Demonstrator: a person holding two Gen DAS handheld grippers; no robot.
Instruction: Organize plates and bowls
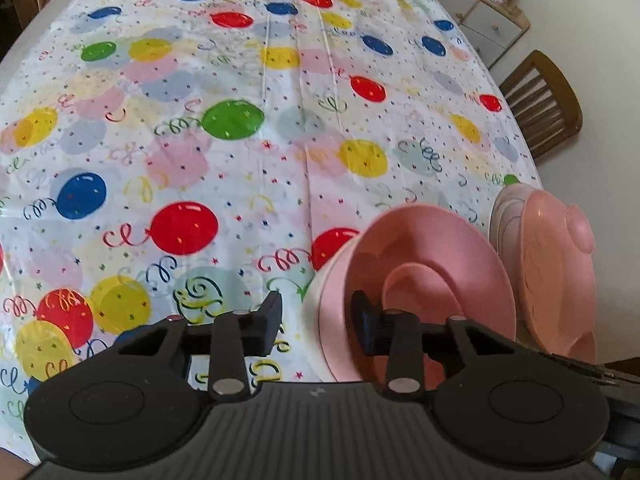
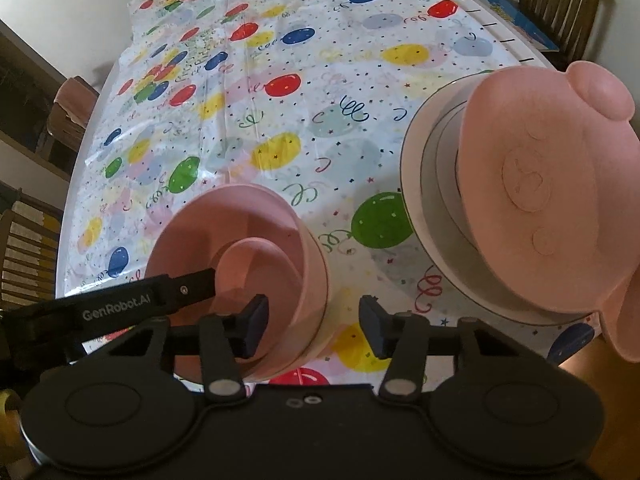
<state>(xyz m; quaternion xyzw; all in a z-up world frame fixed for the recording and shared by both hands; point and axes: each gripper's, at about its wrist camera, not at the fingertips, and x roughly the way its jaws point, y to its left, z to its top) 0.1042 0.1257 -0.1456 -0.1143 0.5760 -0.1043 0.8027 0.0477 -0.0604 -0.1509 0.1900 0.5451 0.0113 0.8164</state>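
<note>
Straddling the pink bowl stack [image 2: 240, 264] rim at six o'clock on the balloon tablecloth [image 2: 280, 140], both the left gripper [image 1: 316, 322] and right gripper [image 2: 314, 326] gape wide, empty. Better to pinch the rim squarely, clear of the bear-face plate [image 2: 552, 184] at three o'clock.

Pink bowls [image 2: 248, 248], nested, sit between the black tongs' [image 2: 314, 326] fingers. Right of them, a pink pig-faced plate [image 2: 552, 184] tops white plates [image 2: 420, 184]. Beyond, the white tablecloth [image 1: 240, 80] carries red, blue, yellow and green balloons with curly streamers and confetti dots.
</note>
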